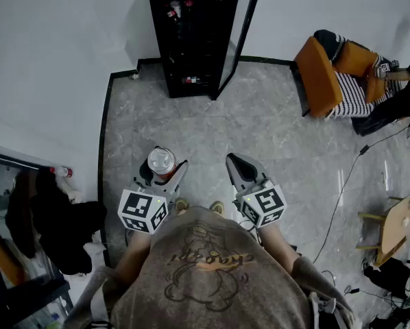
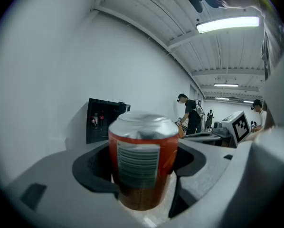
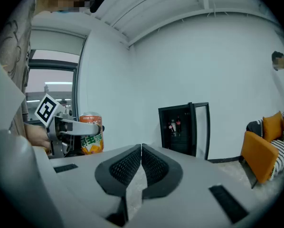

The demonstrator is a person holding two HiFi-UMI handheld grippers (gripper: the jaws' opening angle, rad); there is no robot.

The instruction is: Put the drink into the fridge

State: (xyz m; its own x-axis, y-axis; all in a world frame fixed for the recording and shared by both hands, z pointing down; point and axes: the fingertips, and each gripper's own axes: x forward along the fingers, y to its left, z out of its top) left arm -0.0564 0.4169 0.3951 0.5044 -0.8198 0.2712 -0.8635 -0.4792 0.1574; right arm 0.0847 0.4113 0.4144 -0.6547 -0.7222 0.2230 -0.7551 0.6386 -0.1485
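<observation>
An orange drink can (image 1: 161,162) with a silver top stands upright between the jaws of my left gripper (image 1: 162,171), which is shut on it. In the left gripper view the can (image 2: 143,158) fills the middle, gripped at both sides. From the right gripper view the can (image 3: 90,133) shows at the left, held in the left gripper. My right gripper (image 1: 235,167) is shut and holds nothing; its pads (image 3: 141,165) touch. The black fridge (image 1: 193,36) stands against the far wall with its glass door (image 1: 236,33) swung open to the right; bottles sit on its shelves.
An orange armchair (image 1: 335,74) with a striped cushion is at the far right, a person beside it. A cable (image 1: 342,190) runs across the grey floor. A small wooden stool (image 1: 393,225) is at the right. Dark clothing (image 1: 51,218) and a glass-fronted unit lie at the left.
</observation>
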